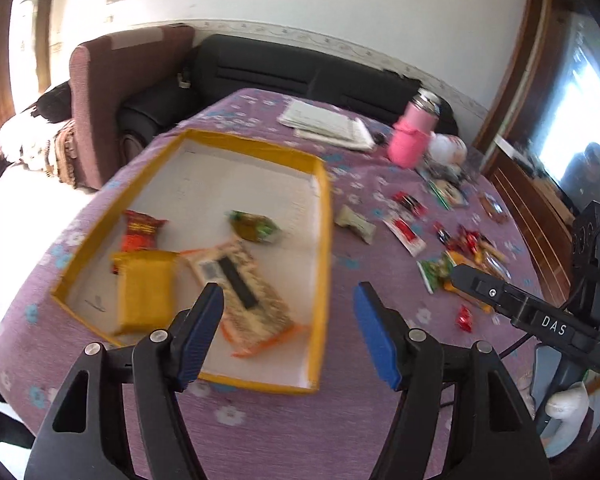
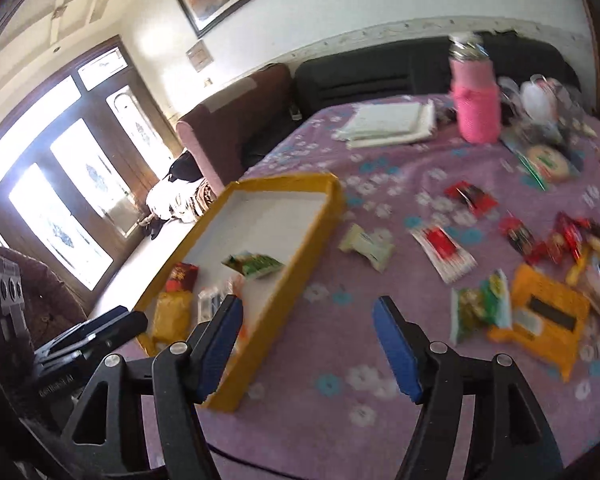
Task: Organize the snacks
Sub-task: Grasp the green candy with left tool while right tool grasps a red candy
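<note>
A yellow-rimmed tray (image 1: 324, 216) lies on the purple flowered tablecloth (image 1: 260, 432). In it are a red packet (image 1: 142, 232), a yellow packet (image 1: 144, 296), a green packet (image 1: 254, 226) and a long beige packet (image 1: 246, 292). My left gripper (image 1: 288, 320) is open and empty above the tray's near right corner. My right gripper (image 2: 308, 340) is open and empty above the cloth just right of the tray (image 2: 300, 256). Loose snacks lie to its right: a green packet (image 2: 482, 304), an orange packet (image 2: 544, 320), a white packet (image 2: 366, 244) and red packets (image 2: 446, 248).
A pink bottle (image 2: 476, 100) and folded white papers (image 2: 388, 122) stand at the table's far side, with clutter beside the bottle. A maroon armchair (image 1: 112, 92) and a black sofa (image 1: 300, 68) are beyond the table. The right gripper's body (image 1: 540, 316) shows at the left wrist view's right.
</note>
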`<state>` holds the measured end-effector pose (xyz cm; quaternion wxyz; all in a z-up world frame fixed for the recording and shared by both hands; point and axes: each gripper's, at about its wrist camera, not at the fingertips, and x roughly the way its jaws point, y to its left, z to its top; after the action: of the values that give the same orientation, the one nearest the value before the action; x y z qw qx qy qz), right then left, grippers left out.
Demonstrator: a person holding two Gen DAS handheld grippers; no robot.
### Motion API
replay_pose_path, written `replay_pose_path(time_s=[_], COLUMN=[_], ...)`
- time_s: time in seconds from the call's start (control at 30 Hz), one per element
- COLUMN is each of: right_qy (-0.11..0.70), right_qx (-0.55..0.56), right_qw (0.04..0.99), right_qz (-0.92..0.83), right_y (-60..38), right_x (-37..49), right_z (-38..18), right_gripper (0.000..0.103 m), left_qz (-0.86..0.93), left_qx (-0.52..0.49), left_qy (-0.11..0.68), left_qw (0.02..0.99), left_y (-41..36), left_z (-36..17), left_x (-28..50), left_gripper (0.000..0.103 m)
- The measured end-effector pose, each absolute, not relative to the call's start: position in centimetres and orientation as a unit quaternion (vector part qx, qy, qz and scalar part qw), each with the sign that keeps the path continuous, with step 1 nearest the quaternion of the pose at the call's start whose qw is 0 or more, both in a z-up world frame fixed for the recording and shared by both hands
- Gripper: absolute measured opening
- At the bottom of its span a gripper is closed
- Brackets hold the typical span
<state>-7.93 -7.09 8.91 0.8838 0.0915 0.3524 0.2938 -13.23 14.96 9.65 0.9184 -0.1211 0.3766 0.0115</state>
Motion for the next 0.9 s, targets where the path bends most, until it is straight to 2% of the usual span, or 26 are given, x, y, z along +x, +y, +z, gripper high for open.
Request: replay_pose_path(time_s=[0.2,0.43,0.67,0.77,0.83,0.87,0.9], right_qy=[0.354,0.367,0.409,0.424,0.428,0.417,0.414], right_qx=[0.123,0.163,0.127,0.085,0.061,0.041,0.016], right_qw=[0.895,0.897,0.880,0.882,0.885,0.893,0.897], right_qz=[0.244,0.182,0.208,0.187,0.174,0.162,0.152], right_y=[-15.4,-22.2,-18.1,-15.5,-14.4,-13.9,-13.5], right_x=[-8.8,-7.6,-5.6,-4.9,-4.7,-4.8,-5.1], right_z=[6.1,4.5,3.0,1.9,1.3,1.3,1.1], right_gripper=[0.070,0.071,0.071,0.066,0.050,0.045,0.029], left_qz=[-0.027,-0.055,-0.063,-0.074,-0.089,-0.093,-0.097], left_qx=[-0.088,-0.100,-0.087,-0.096,-0.103,-0.105,-0.105], left_qy=[0.387,0.409,0.413,0.415,0.420,0.424,0.430], left_qw=[0.917,0.906,0.905,0.902,0.897,0.895,0.892], left_y=[10.0,7.4,6.4,6.5,6.2,5.9,5.5], left_z=[9.8,8.7,8.6,8.9,9.0,8.9,8.8], left_x=[-12.7,-11.3,-10.5,-9.1,-7.7,-6.9,-6.1], left_gripper=[0.067,0.067,0.067,0.067,0.067,0.067,0.067])
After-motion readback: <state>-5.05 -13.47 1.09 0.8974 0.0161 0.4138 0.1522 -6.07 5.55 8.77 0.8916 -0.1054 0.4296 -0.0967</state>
